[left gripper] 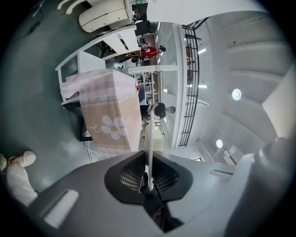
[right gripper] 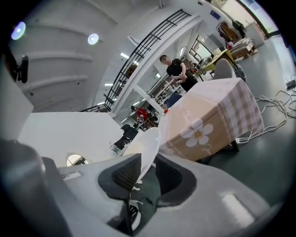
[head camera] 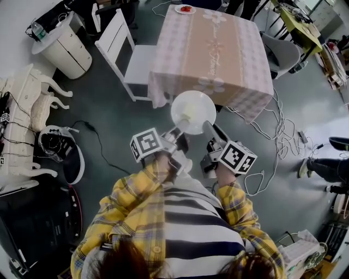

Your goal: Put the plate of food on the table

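Note:
I see a white plate [head camera: 193, 109] with a pale bit of food on it, held in the air just short of the near edge of the table [head camera: 218, 49], which has a pink flowered cloth. My left gripper [head camera: 177, 131] is shut on the plate's near-left rim. In the left gripper view the plate [left gripper: 149, 139] shows edge-on, pinched between the pads of the left gripper [left gripper: 148, 183]. My right gripper [head camera: 210, 131] is at the near-right rim. There the plate [right gripper: 145, 148] leans on one pad of the right gripper [right gripper: 148, 173], with a gap to the other.
A small plate of red food [head camera: 185, 8] sits at the table's far edge. A white chair [head camera: 128, 52] stands left of the table, a grey chair [head camera: 283, 54] to its right. Cables [head camera: 283, 141] trail over the floor at the right. A round white cabinet [head camera: 65, 49] is far left.

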Tool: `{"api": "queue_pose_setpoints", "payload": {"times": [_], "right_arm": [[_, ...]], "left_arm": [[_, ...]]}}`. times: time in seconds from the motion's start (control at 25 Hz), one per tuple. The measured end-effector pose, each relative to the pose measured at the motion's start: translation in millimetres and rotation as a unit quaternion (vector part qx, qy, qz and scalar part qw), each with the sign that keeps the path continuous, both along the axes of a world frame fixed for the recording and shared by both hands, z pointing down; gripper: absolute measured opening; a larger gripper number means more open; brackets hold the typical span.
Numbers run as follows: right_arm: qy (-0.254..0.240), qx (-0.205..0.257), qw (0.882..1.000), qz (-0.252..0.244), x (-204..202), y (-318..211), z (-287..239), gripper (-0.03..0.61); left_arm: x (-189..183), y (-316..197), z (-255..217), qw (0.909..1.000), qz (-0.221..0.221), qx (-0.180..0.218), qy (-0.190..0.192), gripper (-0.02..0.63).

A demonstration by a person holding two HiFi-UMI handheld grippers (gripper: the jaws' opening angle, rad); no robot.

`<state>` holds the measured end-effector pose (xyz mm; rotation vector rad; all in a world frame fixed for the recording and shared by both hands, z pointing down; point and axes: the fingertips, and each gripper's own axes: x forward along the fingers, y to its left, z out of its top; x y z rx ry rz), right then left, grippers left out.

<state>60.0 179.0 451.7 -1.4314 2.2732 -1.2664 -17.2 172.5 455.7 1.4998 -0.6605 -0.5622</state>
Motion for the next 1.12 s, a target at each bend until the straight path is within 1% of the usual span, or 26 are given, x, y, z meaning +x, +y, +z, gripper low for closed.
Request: {"api": "queue_pose_setpoints", "payload": {"times": [0.2, 0.32, 0.52, 0.8, 1.0, 1.12], "right_arm": [[-0.056, -0.007, 0.998, 0.007, 23.3, -46.2, -7.3, 0.051], [-0.075, 0.0, 0.997, 0.008, 37.3, -71.1, -13.5, 0.035], [-0.085, 0.008, 0.996, 0.006, 52.1, -102.4, -17.6, 0.031], [-0.093, 0.013, 0.996, 0.009, 59.6, -135.5, -19.2, 0.026], [-0.093, 0.0, 0.995, 0.021, 66.4, -162.9, -8.5, 0.025], [-0.097, 0.002, 0.995, 0.025, 67.3, -188.5, -4.0, 0.025]], "left_arm": [[22.0, -43.6, -0.2, 1.0, -0.002, 0.0, -0.009, 0.006], [36.0, -67.4, -2.3, 1.0, -0.002, 0.002, -0.009, 0.011], [49.8, -97.6, -6.0, 0.9998, -0.009, 0.009, -0.014, 0.012], [58.0, -131.6, -6.1, 0.9996, -0.008, 0.011, -0.024, 0.015], [63.8, -161.2, 4.0, 0.9998, -0.002, 0.0, -0.02, 0.017], [65.3, -186.8, 9.7, 0.9998, 0.004, -0.004, -0.018, 0.015]]}}
